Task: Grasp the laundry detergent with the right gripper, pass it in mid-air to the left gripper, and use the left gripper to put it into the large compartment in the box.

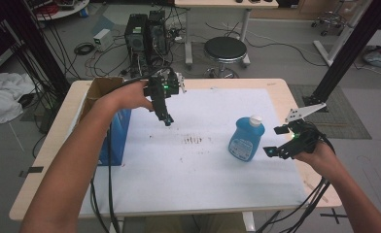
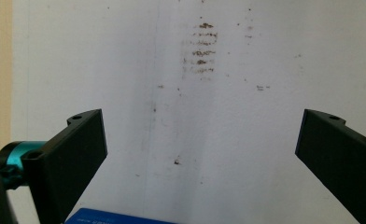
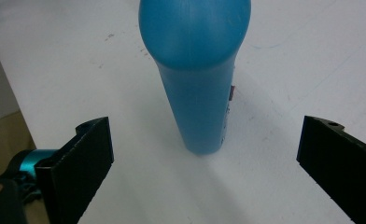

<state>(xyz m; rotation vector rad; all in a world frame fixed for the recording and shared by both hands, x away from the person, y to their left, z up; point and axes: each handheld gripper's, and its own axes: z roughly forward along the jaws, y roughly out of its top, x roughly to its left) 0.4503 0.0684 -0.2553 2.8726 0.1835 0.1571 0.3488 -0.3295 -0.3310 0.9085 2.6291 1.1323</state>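
Note:
A blue plastic bottle (image 1: 246, 140) with a white cap stands upright on the white mat (image 1: 203, 170), right of centre. My right gripper (image 1: 277, 141) is open just to the bottle's right, level with its lower half. In the right gripper view the bottle (image 3: 197, 79) rises ahead, centred between the spread jaws and apart from both. My left gripper (image 1: 166, 118) hangs open above the mat's far left part, jaws pointing down. The left gripper view looks onto the stained mat (image 2: 200, 51) with nothing between the jaws.
A blue box (image 1: 114, 138) with an open cardboard top (image 1: 97, 94) stands at the mat's left edge, under the left forearm; its blue edge (image 2: 116, 217) peeks in below the left jaws. Brown smudges (image 1: 194, 140) mark the mat's middle. A stool (image 1: 225, 50) and computer towers (image 1: 145, 36) sit beyond the table.

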